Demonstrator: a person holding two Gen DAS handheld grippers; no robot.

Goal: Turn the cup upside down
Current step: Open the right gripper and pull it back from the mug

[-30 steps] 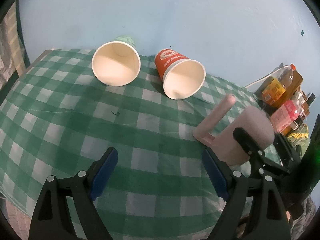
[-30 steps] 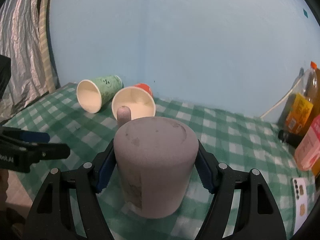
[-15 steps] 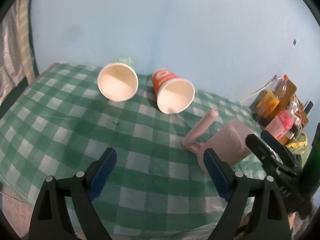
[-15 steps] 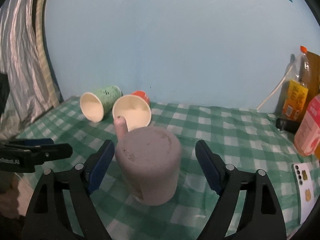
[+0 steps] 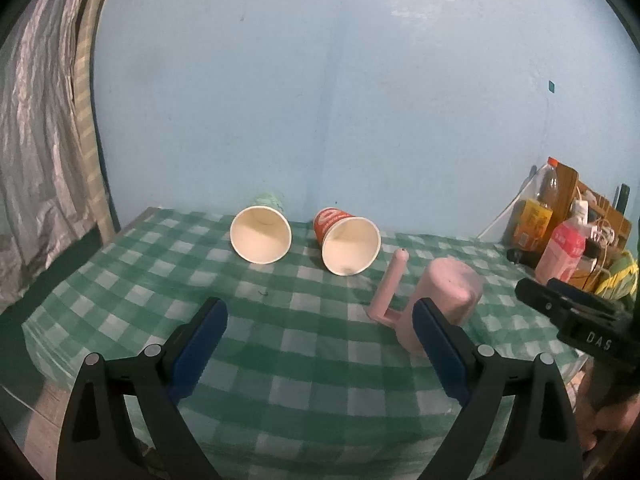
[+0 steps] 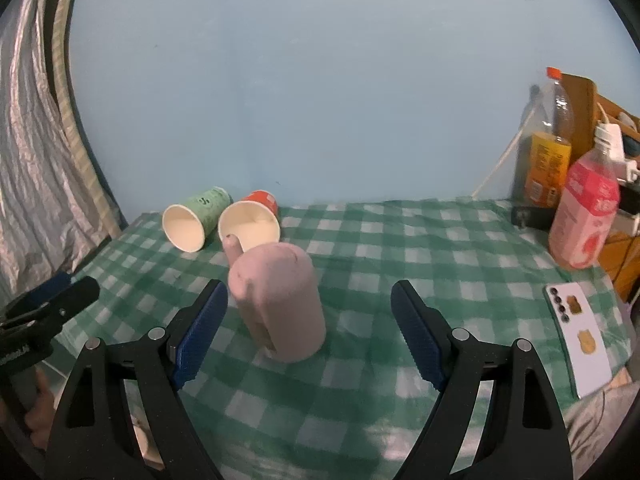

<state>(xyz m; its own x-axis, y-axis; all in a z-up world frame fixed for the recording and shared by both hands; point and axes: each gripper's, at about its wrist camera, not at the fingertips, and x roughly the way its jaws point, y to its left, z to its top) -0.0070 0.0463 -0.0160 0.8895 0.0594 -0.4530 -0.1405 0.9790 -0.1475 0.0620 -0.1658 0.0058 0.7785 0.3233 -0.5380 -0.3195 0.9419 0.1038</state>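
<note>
A pink cup with a long straight handle [image 6: 280,300] stands upside down on the green checked tablecloth [image 6: 400,248], its flat base up. It also shows in the left wrist view [image 5: 444,300], with its handle [image 5: 390,284] sticking out to the left. My right gripper [image 6: 310,332] is open and empty, pulled back from the cup, which stands between and beyond its blue pads. My left gripper [image 5: 320,352] is open and empty over the near table edge, left of the cup.
Two paper cups lie on their sides at the back, a green one [image 6: 194,220] and an orange one [image 6: 252,222], mouths toward me. Bottles [image 6: 584,216] and clutter stand at the right. A white phone [image 6: 580,332] lies at the right edge.
My right gripper opened, let go of the pink cup and drew back, leaving it standing upside down. My left gripper also pulled back and up from the table.
</note>
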